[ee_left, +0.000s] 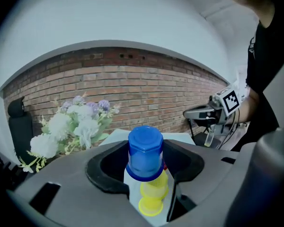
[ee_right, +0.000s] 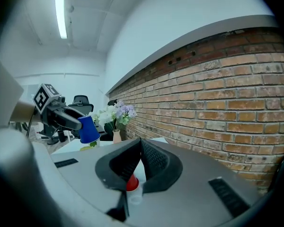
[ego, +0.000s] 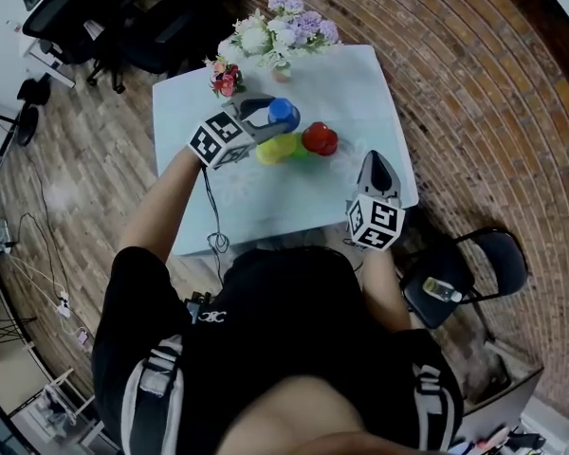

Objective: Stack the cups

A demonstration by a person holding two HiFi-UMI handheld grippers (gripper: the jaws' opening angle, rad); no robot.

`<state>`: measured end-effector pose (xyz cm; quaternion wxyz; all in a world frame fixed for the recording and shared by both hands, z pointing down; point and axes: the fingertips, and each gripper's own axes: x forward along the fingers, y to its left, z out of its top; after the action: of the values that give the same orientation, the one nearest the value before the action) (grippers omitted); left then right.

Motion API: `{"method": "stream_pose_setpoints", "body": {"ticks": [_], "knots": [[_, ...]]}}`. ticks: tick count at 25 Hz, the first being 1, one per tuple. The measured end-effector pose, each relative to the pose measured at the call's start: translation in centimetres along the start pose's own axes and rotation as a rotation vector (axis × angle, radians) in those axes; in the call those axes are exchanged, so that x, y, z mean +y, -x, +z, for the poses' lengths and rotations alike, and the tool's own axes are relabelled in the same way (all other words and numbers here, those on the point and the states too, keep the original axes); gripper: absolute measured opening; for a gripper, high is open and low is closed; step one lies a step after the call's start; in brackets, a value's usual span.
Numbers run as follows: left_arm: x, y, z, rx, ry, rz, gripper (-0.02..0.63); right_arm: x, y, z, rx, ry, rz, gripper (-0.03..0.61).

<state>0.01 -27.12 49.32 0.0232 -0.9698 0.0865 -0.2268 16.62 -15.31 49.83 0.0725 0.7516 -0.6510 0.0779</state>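
The left gripper [ego: 268, 118] holds a blue cup [ego: 284, 114] above the pale table [ego: 266, 207], its jaws clamped on the cup's sides. The cup is upside down, its closed base on top. The left gripper view looks past the held cup to a yellow cup [ee_left: 151, 195] on the tabletop directly below. From the head view, the yellow cup [ego: 275, 148] sits near the middle of the table, with a red cup [ego: 320, 138] just beside it to the right. The right gripper [ego: 376, 162] is near the table's right edge, its jaws pressed together with nothing between them. In its own view, the red cup [ee_right: 131, 183] shows beyond the closed jaws, and the blue cup [ee_right: 88, 129] is off to the left, lifted clear of the table. A vase of white and purple flowers [ego: 280, 27] stands at the far edge.
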Motion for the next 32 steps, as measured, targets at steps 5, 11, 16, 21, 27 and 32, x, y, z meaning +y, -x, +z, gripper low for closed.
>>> {"method": "stream_pose_setpoints", "body": {"ticks": [5,11,16,21,27,32], "knots": [[-2.5,-2.1,-0.1,0.066,-0.028,-0.042,0.227,-1.7,0.1,0.2,-0.009,-0.011,0.013,0.0],[-3.5,-3.6,-0.5,0.104,-0.012,-0.051,0.227,-3.8,0.1,-0.1,-0.003,-0.034,0.011,0.0],[-3.8,-3.8,-0.7,0.093,0.013,-0.05,0.281,-4.4,0.2,-0.5,0.006,-0.036,0.022,0.0],[-3.2,-2.1,1.1,0.003,0.044,-0.007,0.318,-4.0,-0.2,0.0,-0.007,-0.029,0.051,0.0],[-0.9,4.7,5.3,-0.248,0.121,0.286,0.273,-2.6,-1.1,2.5,-0.063,-0.02,0.109,0.0],[-0.6,11.9,4.9,-0.314,0.172,0.661,0.011,-1.0,-1.6,4.8,-0.107,-0.024,0.157,0.0]]}}
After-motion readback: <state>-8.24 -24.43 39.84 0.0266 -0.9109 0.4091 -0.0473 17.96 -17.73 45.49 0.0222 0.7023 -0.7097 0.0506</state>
